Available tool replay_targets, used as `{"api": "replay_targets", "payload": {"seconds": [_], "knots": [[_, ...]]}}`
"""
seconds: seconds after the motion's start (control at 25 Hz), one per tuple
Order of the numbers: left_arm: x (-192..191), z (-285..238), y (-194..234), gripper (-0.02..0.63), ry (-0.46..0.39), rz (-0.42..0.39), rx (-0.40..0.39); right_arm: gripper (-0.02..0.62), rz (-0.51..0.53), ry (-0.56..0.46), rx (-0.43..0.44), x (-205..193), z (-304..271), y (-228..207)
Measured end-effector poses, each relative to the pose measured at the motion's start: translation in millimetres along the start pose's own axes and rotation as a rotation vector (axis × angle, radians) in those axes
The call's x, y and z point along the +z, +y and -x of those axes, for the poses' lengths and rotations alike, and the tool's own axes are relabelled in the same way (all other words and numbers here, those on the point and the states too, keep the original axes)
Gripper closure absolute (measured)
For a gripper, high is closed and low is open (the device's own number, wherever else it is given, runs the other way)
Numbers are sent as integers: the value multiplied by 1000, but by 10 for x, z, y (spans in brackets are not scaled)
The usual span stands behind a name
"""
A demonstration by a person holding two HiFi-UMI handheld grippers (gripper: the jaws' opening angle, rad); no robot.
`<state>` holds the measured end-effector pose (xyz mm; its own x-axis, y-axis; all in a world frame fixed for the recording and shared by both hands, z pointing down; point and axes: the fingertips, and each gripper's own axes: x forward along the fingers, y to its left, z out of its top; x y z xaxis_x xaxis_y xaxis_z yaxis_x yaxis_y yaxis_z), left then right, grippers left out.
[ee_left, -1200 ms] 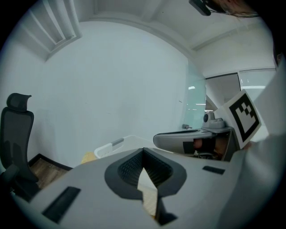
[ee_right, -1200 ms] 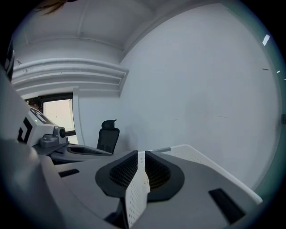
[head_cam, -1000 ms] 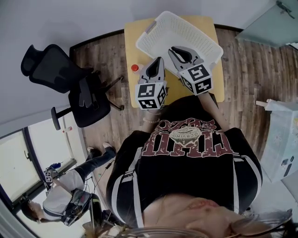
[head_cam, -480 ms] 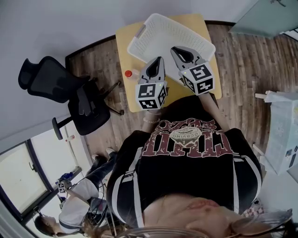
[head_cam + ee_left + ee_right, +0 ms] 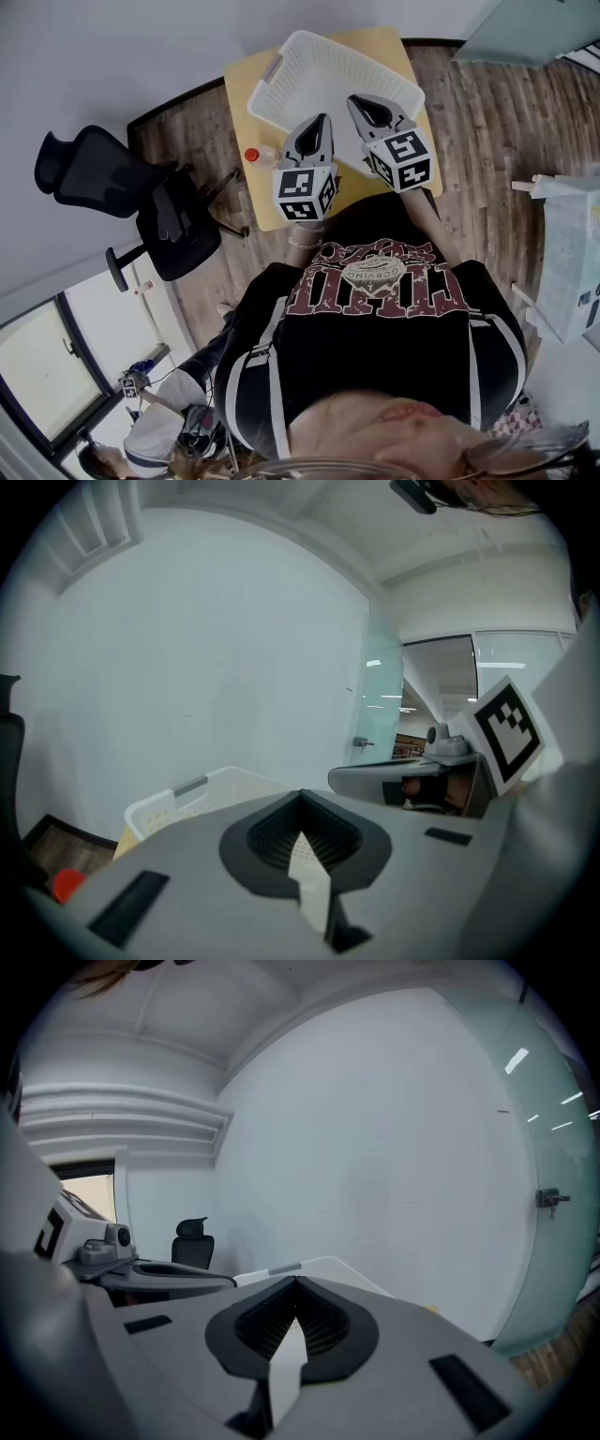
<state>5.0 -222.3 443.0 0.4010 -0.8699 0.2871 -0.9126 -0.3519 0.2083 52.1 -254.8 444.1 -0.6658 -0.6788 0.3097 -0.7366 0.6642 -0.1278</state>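
Note:
My left gripper and right gripper are held side by side in the air above a small yellow table. Both are shut with nothing between the jaws. A white perforated basket stands on the table under the tips. In the left gripper view the shut left gripper points over the basket, with the right gripper beside it. In the right gripper view the shut right gripper faces a white wall, and the left gripper shows at the left.
A small bottle with a red cap stands at the table's left edge, its red cap low in the left gripper view. A black office chair stands left of the table. Another person is at the lower left. A glass door lies right.
Both grippers have turned to the right: the chair has slid out of the left gripper view, the red cap has come in, and the glass door now shows in the right gripper view.

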Motion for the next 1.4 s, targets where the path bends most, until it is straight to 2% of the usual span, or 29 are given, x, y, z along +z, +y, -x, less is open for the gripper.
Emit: {"api": "replay_targets", "payload": {"seconds": [0.6, 1.4], "knots": [[-4, -95, -204, 558, 17, -19, -53, 577, -47, -1, -38, -77, 166, -168], [-21, -117, -236, 558, 21, -19, -63, 577, -27, 17, -36, -115, 155, -163]]}}
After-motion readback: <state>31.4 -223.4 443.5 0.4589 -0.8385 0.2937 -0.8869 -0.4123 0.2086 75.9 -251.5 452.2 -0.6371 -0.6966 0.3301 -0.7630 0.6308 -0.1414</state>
